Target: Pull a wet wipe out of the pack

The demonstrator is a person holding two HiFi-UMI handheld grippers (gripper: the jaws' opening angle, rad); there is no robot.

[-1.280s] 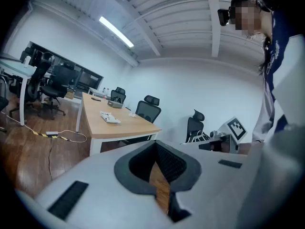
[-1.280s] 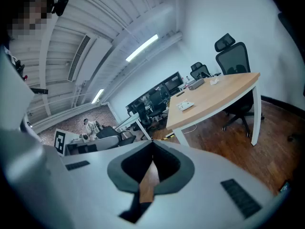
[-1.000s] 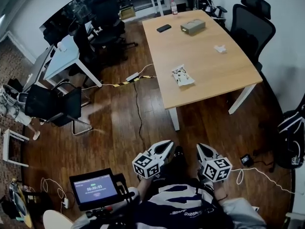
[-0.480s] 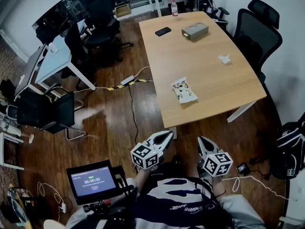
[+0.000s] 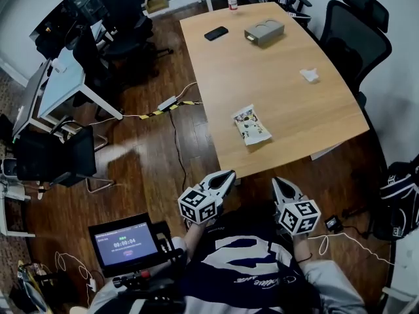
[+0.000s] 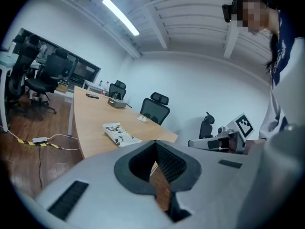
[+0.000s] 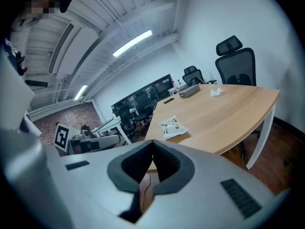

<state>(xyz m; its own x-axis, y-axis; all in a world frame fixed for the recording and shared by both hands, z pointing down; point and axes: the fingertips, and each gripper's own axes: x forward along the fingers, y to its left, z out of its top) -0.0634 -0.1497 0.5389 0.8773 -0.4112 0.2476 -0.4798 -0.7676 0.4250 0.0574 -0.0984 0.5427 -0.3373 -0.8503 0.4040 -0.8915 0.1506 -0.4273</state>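
1. Light wooden table (image 5: pixel 281 77) fills the upper middle of the head view; dark wood floor (image 5: pixel 150 162) around it.
2. Flat white printed wet wipe pack (image 5: pixel 250 124) lies on the table, close to the near edge and toward the near-left corner. It lies alone, with nothing touching it.
3. Same pack shows in the left gripper view (image 6: pixel 120 133) and the right gripper view (image 7: pixel 172 126), beyond both grippers' tips.
4. Left gripper (image 5: pixel 229 173) is held off the table, just short of its near edge, pointing toward the table. Its own view (image 6: pixel 155 142) shows the jaw tips pressed together with nothing between them.
5. Right gripper (image 5: pixel 278 182) sits beside the left one, also short of the near edge. Its own view (image 7: pixel 152 142) shows the jaw tips closed and empty.
6. Both grippers are well apart from the pack.
7. Black phone (image 5: pixel 216 33) lies near the far-left corner of the table.
8. Grey rectangular box (image 5: pixel 264 32) sits near the far edge, right of the phone.
9. Crumpled white tissue (image 5: pixel 310 74) lies near the right edge.
10. Black office chair (image 5: pixel 353 34) stands at the right edge.
11. Small black-framed screen (image 5: pixel 124 244) sits at lower left, beside the person.
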